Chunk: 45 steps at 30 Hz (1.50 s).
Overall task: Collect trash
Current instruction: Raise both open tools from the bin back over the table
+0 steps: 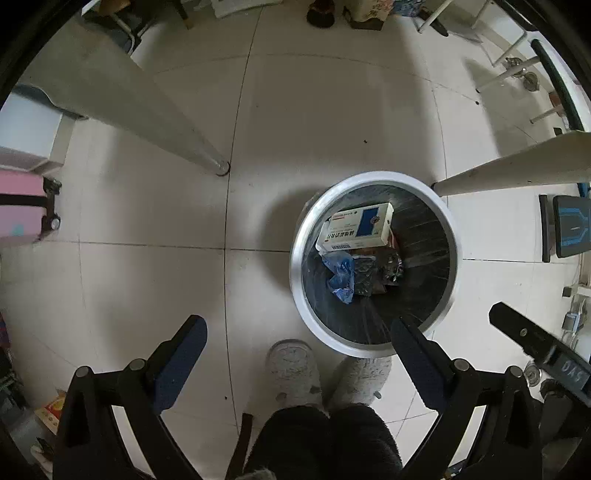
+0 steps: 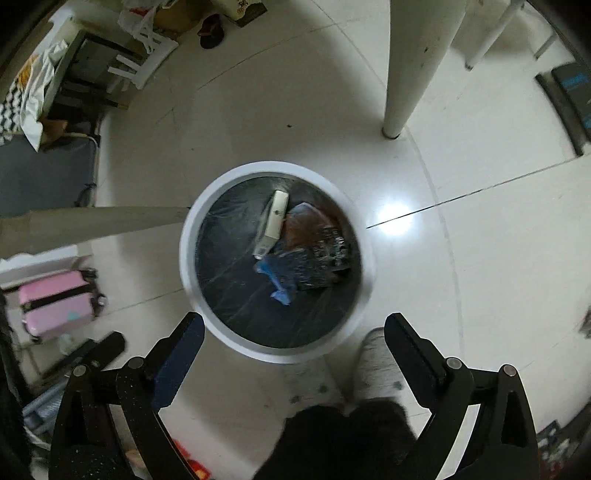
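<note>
**Two open grippers over the trash bin**

The left gripper point(image 1: 297, 334) has its two black fingers spread wide apart, and nothing is between them. The right gripper point(image 2: 293, 330) is spread wide too, with nothing in it. Both point down at the floor.

Right below them are the person's feet in fluffy grey slippers point(image 1: 293, 369). The toes almost touch the round trash bin point(image 1: 301, 295). Part of the right gripper pokes into the left view, just beside the bin.

The bin has a white rim and a dark bag inside. In it lies the trash. There is a white medicine box point(image 1: 356, 227) with a blue patch, tipped up against the side. Next to it is a crumpled blue plastic piece point(image 1: 341, 277). Beside that are dark shiny wrappers point(image 1: 380, 271). In the right view a brown piece point(image 2: 308, 227) lies by the box.

One pale table leg point(image 1: 509, 173) stands just beside the bin's rim. Another table leg point(image 1: 221, 168) stands on the white tile floor point(image 1: 332, 110), a bit away.

Farther off is a pink suitcase point(image 1: 22, 210). A dark flat scale point(image 1: 570, 230) lies on the other side. At the far edge there are dark shoes point(image 1: 319, 14) and white chair legs point(image 1: 509, 70).
</note>
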Available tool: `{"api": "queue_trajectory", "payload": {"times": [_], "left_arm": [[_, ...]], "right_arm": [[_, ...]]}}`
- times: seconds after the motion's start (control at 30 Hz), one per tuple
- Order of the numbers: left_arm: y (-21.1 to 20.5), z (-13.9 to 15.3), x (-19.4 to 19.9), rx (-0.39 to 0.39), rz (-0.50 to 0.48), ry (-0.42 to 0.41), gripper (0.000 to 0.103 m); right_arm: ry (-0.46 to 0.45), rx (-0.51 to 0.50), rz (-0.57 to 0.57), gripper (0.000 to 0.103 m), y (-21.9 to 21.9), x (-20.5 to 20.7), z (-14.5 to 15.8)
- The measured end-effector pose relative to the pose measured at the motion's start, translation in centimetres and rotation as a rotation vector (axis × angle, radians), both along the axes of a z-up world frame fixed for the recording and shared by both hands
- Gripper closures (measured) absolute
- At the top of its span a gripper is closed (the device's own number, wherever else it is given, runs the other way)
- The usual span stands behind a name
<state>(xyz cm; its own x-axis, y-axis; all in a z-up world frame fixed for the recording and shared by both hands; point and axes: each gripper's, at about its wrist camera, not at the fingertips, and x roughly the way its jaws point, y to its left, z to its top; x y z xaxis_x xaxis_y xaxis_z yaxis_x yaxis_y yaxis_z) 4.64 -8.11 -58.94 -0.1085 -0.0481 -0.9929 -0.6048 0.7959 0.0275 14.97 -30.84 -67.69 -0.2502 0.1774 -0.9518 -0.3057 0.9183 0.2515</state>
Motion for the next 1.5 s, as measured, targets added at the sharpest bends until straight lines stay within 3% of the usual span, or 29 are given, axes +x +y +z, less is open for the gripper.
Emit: {"api": "queue_trajectory", "payload": {"times": [0.3,0.53,0.83,1.0,1.17,1.33,1.5], "left_arm": [[-0.5,4.4,-0.4,0.043,-0.051,-0.044,0.001],[-1.6,10.6,-1.5,0.064,-0.076,-0.064,0.001],[-3.5,19.5,-2.9,0.079,-0.090,-0.097,0.001],[-3.9,25.0,-3.8,0.135,-0.096,-0.089,0.001],[-3.5,30.7,-4.1,0.181,-0.094,-0.139,0.001],[-2.1,33.7,-2.7,0.209,-0.068,-0.181,0.001],[0.2,35.1,1.5,0.269,-0.043,-0.188,0.001]], "right_arm": [[-0.116,-0.086,0.095,0.003,0.0,-1.3,5.3],[-0.169,-0.085,0.114,0.003,-0.9,-2.1,12.2],[-0.190,-0.060,0.124,0.003,-2.1,-4.3,23.2],[-0.194,-0.049,0.136,0.003,-2.3,-5.9,30.4],[-0.207,-0.023,0.125,0.003,-2.0,-6.6,36.9],[-0.211,0.028,0.120,0.003,-0.3,-5.6,41.9],[-0.237,0.047,0.132,0.003,2.4,-0.5,45.5]]}}
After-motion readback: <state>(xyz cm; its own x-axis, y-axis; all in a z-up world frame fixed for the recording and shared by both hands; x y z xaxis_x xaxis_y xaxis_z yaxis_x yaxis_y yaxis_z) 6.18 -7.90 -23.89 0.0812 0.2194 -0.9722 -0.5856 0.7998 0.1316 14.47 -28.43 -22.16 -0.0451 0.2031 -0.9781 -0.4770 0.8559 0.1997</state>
